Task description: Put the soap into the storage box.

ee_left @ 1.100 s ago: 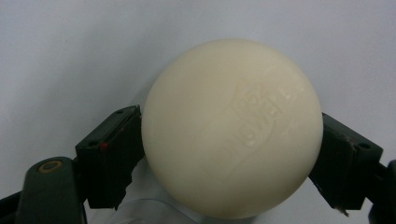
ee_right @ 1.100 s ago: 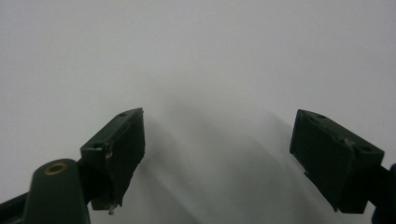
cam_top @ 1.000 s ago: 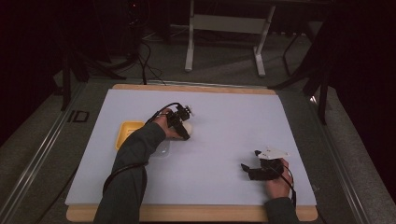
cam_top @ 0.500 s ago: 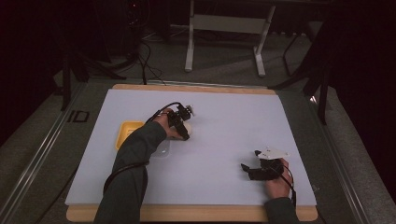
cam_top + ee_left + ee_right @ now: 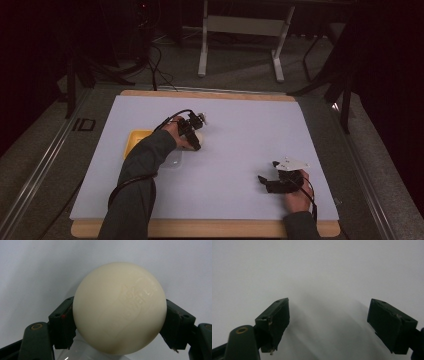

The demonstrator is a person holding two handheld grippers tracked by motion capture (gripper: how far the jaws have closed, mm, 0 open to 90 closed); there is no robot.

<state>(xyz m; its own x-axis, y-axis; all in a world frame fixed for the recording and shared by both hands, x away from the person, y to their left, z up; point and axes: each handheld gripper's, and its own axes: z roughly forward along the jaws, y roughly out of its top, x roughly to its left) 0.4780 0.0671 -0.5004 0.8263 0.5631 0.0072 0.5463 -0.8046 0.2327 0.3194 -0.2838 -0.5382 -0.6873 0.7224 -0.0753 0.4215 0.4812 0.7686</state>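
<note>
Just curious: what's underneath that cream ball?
Below the cream ball, held in the left hand-held gripper, something clear glints on the white sheet. The ball covers the rest.

The person wears dark grey-green long sleeves (image 5: 142, 165). The left black two-jaw gripper (image 5: 120, 322) has blocky dark pads with small screw holes, a brass rivet and a black cable. The right black two-jaw gripper (image 5: 266, 180) carries a pale grey three-cornered plate.
</note>
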